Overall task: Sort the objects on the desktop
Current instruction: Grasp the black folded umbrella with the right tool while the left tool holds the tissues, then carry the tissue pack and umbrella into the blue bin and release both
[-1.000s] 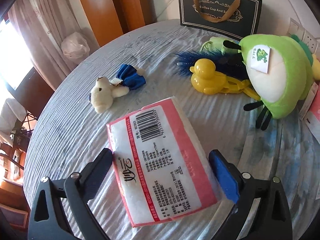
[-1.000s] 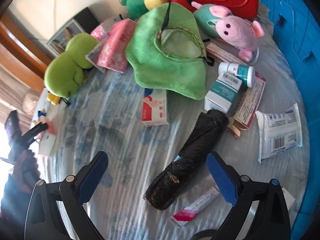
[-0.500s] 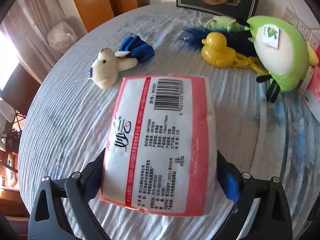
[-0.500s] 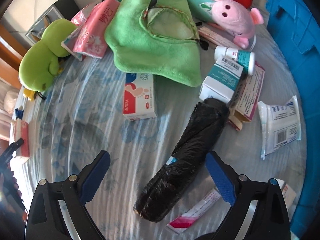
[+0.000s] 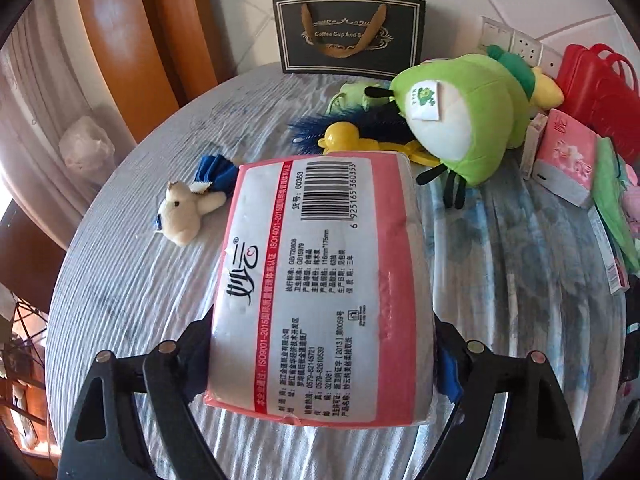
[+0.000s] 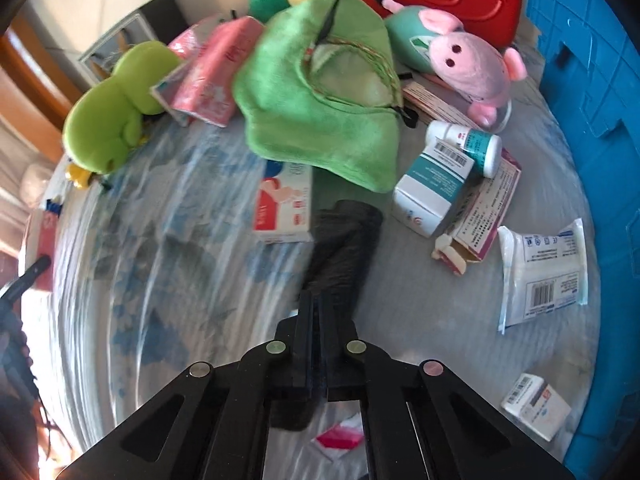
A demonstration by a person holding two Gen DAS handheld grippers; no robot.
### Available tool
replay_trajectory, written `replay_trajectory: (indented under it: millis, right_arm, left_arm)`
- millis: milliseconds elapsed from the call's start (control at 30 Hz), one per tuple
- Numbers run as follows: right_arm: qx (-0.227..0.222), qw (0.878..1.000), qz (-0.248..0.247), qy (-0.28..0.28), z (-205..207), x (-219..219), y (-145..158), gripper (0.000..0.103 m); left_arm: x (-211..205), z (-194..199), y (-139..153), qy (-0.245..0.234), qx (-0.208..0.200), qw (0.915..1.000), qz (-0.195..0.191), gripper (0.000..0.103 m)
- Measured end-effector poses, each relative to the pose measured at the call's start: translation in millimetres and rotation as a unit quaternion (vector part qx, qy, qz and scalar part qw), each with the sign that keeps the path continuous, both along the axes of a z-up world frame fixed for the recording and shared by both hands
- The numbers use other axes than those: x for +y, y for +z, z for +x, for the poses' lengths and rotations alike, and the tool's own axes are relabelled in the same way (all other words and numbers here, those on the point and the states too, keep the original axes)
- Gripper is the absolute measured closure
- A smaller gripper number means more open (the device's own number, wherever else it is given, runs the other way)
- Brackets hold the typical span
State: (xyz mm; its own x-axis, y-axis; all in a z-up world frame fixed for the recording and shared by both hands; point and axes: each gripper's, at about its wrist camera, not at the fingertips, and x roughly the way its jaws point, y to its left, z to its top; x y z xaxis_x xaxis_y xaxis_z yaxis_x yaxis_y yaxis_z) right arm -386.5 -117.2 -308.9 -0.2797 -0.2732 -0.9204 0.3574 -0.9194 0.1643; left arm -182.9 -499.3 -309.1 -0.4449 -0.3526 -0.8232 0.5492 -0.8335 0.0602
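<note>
the left hand-held gripper (image 5: 322, 344) is clamped on a pink-and-white tissue pack (image 5: 320, 280) that fills the centre of its view; the pack hides both fingertips, leaving only a sliver of blue pad at the lower right. the pack's label shows a barcode, "6 925165 360353", "60353" and "iso9001-2015" on a red strip; the smaller chinese print is hard to read. behind it on the counter (image 5: 132, 280), a small cream plush (image 5: 184, 212) lies at centre left beside a blue cloth (image 5: 212, 168) that the pack partly covers. a yellow duck toy (image 5: 344, 138) and a dark blue brush (image 5: 360, 124) are partly hidden too. a green frog plush (image 5: 460, 112) lies at upper right, and a dark gift bag (image 5: 348, 36) at top centre reads "coffee cup and s...", its last word covered by the handle.

in the right view, the right hand-held gripper (image 6: 318, 308) has its fingers pressed together at lower centre, over the near end of a black folded umbrella (image 6: 344, 240); whether they pinch it i cannot tell, as the view is motion-blurred. a green cloth (image 6: 320, 92) covers the umbrella's far end. a red-and-white box (image 6: 284, 212) lies left of the umbrella, a teal-and-white box (image 6: 432, 192) right of it. a blue crate (image 6: 592, 80) is cut off at the right edge.
</note>
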Motion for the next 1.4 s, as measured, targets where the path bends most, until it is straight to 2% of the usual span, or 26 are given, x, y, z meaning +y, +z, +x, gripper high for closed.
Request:
replay_trajectory:
  millis: [100,200,400,433,500,533,567,667,733,800,833,867,933,967,1033,1200,1400]
  right_arm:
    - [-0.02,0.999,-0.026,-0.003,1.7,4.1,-7.8,0.1]
    - [-0.011,1.0,-0.015,-0.01,1.3,3.3,-11.2,0.09]
    - [-0.024,0.999,-0.01,-0.028,-12.3,-6.2,-10.5,0.086]
    - [-0.026,0.999,-0.007,-0.027,-15.0,-9.7,-10.3,0.079]
    - [-0.02,0.999,0.01,-0.033,-15.1,-13.5,-6.9,0.05]
    - [-0.005,0.999,0.012,-0.037,-12.3,-11.6,-2.2,0.026]
    - [0.01,0.999,0.015,-0.042,-9.9,-9.9,1.8,0.024]
    - [0.012,0.998,0.014,-0.06,-5.8,-1.4,3.1,0.024]
    - [0.001,0.997,0.041,-0.058,-4.9,2.7,-4.9,0.025]
    - [-0.029,0.998,0.039,-0.049,-4.8,-3.9,-22.5,0.04]
    - [-0.039,0.997,0.042,-0.045,-4.4,-6.9,-29.8,0.062]
    - [-0.042,0.997,0.051,-0.038,-3.4,-11.0,-36.6,0.064]
    - [-0.009,0.996,0.094,-0.006,2.3,-25.2,-40.6,0.065]
    - [-0.005,0.995,0.095,0.004,4.0,-28.5,-40.3,0.066]
    - [-0.031,0.999,0.024,-0.005,4.8,-20.0,-35.8,0.067]
    - [-0.006,0.999,-0.039,-0.012,23.4,-8.9,5.9,0.068]
    - [0.076,0.993,-0.085,-0.012,45.7,6.3,84.4,0.068]
  left_arm:
    - [6.8,1.3,4.8,-0.008,0.004,1.0,0.004,0.017]
    - [12.8,3.4,4.4,-0.016,0.004,0.9998,0.005,0.017]
    - [18.2,-0.4,3.3,-0.035,0.0,0.9994,0.001,0.017]
    - [18.8,-0.1,3.9,-0.035,0.0,0.9994,0.0,0.017]
    - [16.9,1.8,5.5,-0.033,0.002,0.9994,0.003,0.017]
    - [16.0,2.9,6.2,-0.033,0.004,0.9995,0.003,0.017]
    - [15.3,3.9,6.7,-0.032,0.004,0.9995,0.001,0.017]
    - [11.8,6.6,6.8,-0.03,0.005,0.9995,0.001,0.017]
    - [9.0,7.7,5.9,-0.028,0.006,0.9996,0.006,0.017]
    - [7.5,8.1,4.9,-0.029,0.006,0.9995,0.009,0.017]
    - [7.4,7.9,4.5,-0.03,0.005,0.9995,0.01,0.017]
    - [8.1,7.8,4.4,-0.032,0.004,0.9994,0.011,0.017]
    - [10.1,8.0,5.5,-0.037,0.006,0.9992,0.012,0.017]
    - [11.2,8.0,6.8,-0.041,0.007,0.9991,0.013,0.017]
    - [13.8,8.7,11.9,-0.048,0.013,0.9987,0.01,0.017]
    - [21.6,9.8,33.2,-0.073,0.038,0.9966,0.006,0.017]
    - [51.6,4.8,73.1,-0.125,0.08,0.989,-0.005,0.017]
